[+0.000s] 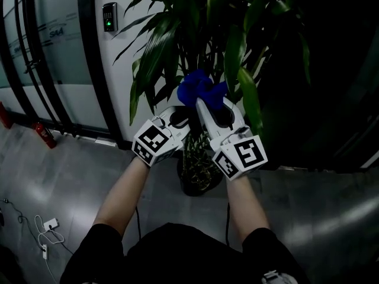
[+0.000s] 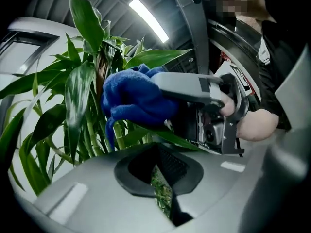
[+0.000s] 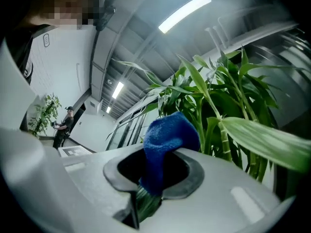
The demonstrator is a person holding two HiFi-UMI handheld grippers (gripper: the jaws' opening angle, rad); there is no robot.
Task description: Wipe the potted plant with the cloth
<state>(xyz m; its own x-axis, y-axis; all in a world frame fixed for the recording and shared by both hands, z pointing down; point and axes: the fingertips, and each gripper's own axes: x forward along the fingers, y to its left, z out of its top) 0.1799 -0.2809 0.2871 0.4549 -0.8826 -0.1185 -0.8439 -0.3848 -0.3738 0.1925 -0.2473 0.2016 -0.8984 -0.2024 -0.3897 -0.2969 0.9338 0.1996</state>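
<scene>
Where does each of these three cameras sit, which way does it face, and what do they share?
Head view: on the person's head, looking steeply down at the potted plant; both forearms, left claw, right claw show.
Left gripper view: on the left claw, facing the leaves; its jaws and the person's right hand show.
Right gripper view: on the right claw, facing leaves and ceiling lights; its jaws show.
Shared: all show the blue cloth in the right claw.
</scene>
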